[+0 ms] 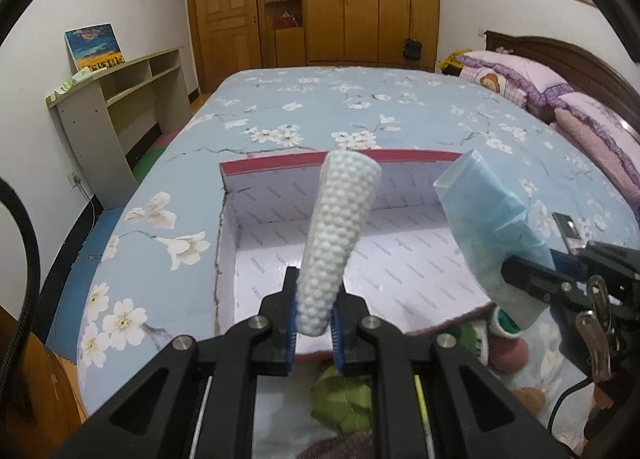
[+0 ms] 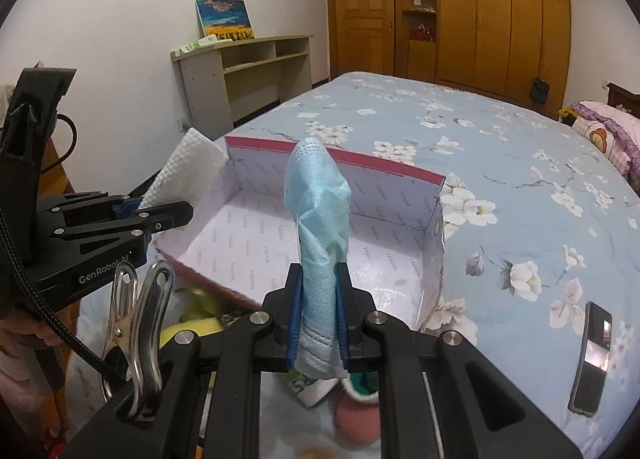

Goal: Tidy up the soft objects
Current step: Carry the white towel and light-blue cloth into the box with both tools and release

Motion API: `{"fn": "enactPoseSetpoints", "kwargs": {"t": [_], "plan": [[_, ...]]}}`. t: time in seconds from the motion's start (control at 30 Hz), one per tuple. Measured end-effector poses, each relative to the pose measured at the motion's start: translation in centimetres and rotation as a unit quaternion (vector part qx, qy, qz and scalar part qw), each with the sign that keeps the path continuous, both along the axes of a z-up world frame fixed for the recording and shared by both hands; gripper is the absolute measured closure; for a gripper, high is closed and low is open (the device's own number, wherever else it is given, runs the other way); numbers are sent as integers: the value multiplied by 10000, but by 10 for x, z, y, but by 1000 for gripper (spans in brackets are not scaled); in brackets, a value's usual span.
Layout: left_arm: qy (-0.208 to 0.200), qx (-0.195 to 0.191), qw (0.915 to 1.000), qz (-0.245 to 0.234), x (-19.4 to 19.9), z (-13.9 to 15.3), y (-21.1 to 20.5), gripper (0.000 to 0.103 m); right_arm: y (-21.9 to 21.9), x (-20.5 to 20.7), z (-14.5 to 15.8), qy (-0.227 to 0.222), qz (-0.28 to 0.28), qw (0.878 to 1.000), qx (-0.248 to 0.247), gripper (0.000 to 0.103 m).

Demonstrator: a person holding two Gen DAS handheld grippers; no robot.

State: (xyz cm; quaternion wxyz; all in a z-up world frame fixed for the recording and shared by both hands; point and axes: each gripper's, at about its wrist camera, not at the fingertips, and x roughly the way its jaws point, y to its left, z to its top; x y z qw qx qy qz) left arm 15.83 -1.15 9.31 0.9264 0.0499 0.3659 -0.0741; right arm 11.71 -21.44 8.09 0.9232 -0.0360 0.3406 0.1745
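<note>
White embossed paper towel [image 1: 340, 243] is clamped in left gripper [image 1: 316, 323], blue face mask [image 2: 320, 227] in right gripper [image 2: 320, 323], both above open box [image 1: 400, 263] on bed [image 1: 320, 107]. Lower each w/ care, release near box floor so they lie flat, apart.

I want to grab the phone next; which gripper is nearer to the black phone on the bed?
Right. The black phone lies beside the right gripper; the left gripper is beyond it.

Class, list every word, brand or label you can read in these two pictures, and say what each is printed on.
"GenRobot AI": white print on the side of the left gripper, seen in the right wrist view; its last letters are partly hidden by a metal clip.
"FASHION": repeated grey print lining the inside of the box.
Green letters on the packet below the right gripper: too hidden to read.
</note>
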Motion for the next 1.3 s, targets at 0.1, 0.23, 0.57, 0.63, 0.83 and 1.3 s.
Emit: {"fn": "enactPoseSetpoints", "kwargs": {"t": [0.1,0.23,0.57,0.63,0.83,1.3], "plan": [[110,44,9999,9,16,-11,-4,89,-1,15,-10,112,-45,9999,-48,87],[282,46,9996,42,32,-28,-4,89,-4,33,-24,258,-111,9996,-42,87],[569,212,9980,170,59,-65,-3,89,-6,58,-54,496,-184,9985,-117,87],[609,238,9977,199,63,-72,-3,89,-5,61,-60,555,-191,9982,-137,87],[624,287,9974,215,71,-79,-7,88,-5,65,-65,569,-186,9980,-187,87],[891,56,9957,267,68,-75,1,58,-6,62,-65,518,-288,9981,-150,56]]}}
